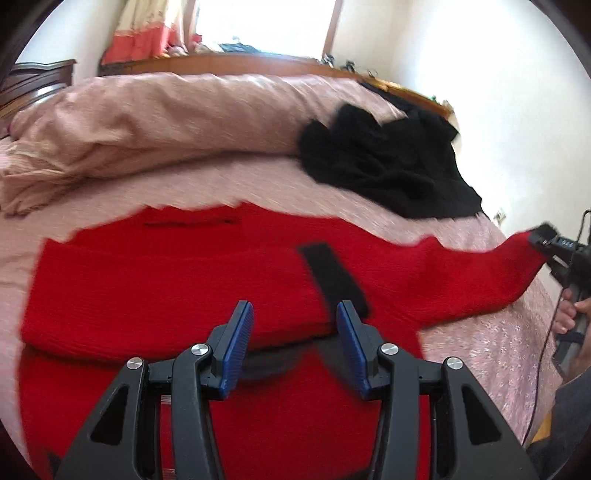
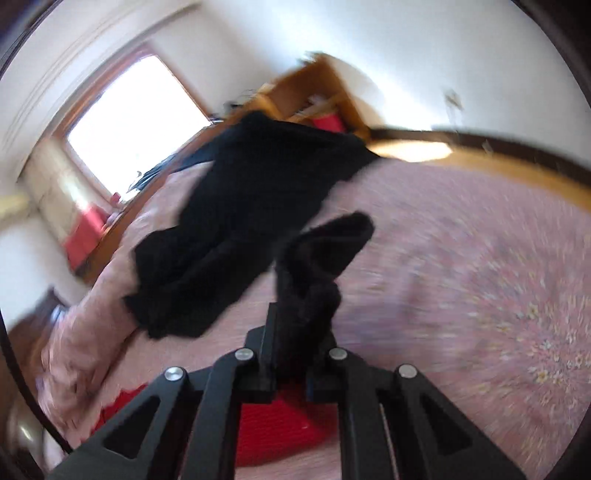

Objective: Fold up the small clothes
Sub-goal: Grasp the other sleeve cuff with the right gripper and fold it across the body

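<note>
Red garment (image 1: 207,288): partly folded; your left gripper (image 1: 295,343) hovers spread. Right gripper (image 2: 295,332) pinches dark cloth (image 2: 325,251) (identity unclear). Black pile (image 1: 388,166), 1 o'clock, remains.

sweater (image 1: 166,288): red, with a black strip (image 1: 334,275) across it
heap (image 1: 384,162): black
sock (image 2: 314,266): black
bedspread (image 1: 491,343): pink, with a small pale flower pattern
quilt (image 1: 147,118): plain dusty pink
left fingers (image 1: 242,343): blue ribbed pads on black arms
right gripper (image 2: 295,354): black, with silver pins
bed frame (image 1: 240,64): orange-brown wood
curtain (image 1: 147,33): cream above, coral red below
walls (image 2: 424,55): white
</note>
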